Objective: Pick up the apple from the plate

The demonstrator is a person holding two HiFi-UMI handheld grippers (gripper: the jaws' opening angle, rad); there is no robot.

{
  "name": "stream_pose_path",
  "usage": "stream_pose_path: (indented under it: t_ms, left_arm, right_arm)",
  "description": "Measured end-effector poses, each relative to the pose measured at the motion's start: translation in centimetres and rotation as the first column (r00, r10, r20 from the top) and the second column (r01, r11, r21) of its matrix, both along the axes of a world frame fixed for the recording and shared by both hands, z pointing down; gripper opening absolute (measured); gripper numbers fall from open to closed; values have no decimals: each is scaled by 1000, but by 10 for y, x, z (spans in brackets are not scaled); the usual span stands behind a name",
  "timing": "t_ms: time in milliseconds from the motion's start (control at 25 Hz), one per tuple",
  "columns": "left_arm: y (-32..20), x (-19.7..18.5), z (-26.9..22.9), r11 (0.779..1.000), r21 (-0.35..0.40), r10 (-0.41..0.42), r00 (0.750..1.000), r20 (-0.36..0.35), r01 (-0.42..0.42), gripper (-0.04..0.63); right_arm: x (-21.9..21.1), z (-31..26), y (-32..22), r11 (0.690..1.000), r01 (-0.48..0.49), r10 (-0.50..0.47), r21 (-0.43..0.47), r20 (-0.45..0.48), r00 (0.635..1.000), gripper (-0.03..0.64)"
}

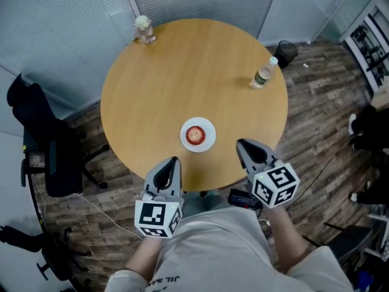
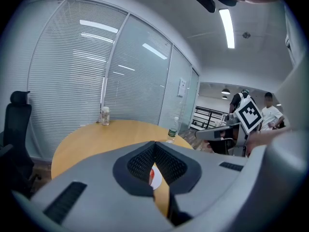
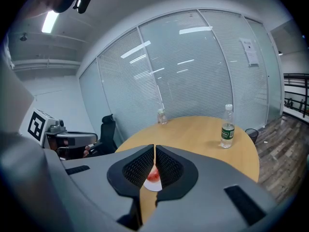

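A red apple (image 1: 194, 135) lies on a small white plate (image 1: 208, 142) near the front edge of the round wooden table (image 1: 182, 72). My left gripper (image 1: 175, 160) is shut and empty, just left of and nearer than the plate, at the table's rim. To the plate's right, my right gripper (image 1: 239, 143) is also shut with nothing in it. In the left gripper view the apple (image 2: 150, 173) peeks out below the closed jaws of the left gripper (image 2: 154, 144). The right gripper view shows the apple (image 3: 153, 174) beyond its closed tips, the right gripper (image 3: 154, 147).
A plastic water bottle (image 1: 263, 75) stands at the table's right edge and a small glass jar (image 1: 144, 29) at the far left edge. A black office chair (image 1: 51, 154) is left of the table, a black bin (image 1: 285, 52) beyond its right side.
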State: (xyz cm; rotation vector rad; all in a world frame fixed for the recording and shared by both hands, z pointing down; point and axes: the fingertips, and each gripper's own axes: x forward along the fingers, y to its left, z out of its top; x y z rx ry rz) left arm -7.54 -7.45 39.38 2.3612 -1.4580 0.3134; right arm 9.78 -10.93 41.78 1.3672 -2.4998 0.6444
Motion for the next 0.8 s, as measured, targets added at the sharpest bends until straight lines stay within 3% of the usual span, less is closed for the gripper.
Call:
stream_pose_path:
  t_ms: [400, 800]
  left_arm:
    - [-21, 4, 23, 995, -52, 87, 996, 14, -86, 3]
    - [-36, 24, 62, 982, -120, 150, 988, 37, -145, 3]
  right_arm:
    - [-3, 19, -3, 997, -57, 56, -55, -17, 998, 35]
    - [-6, 44, -12, 993, -40, 38, -107, -16, 999, 35]
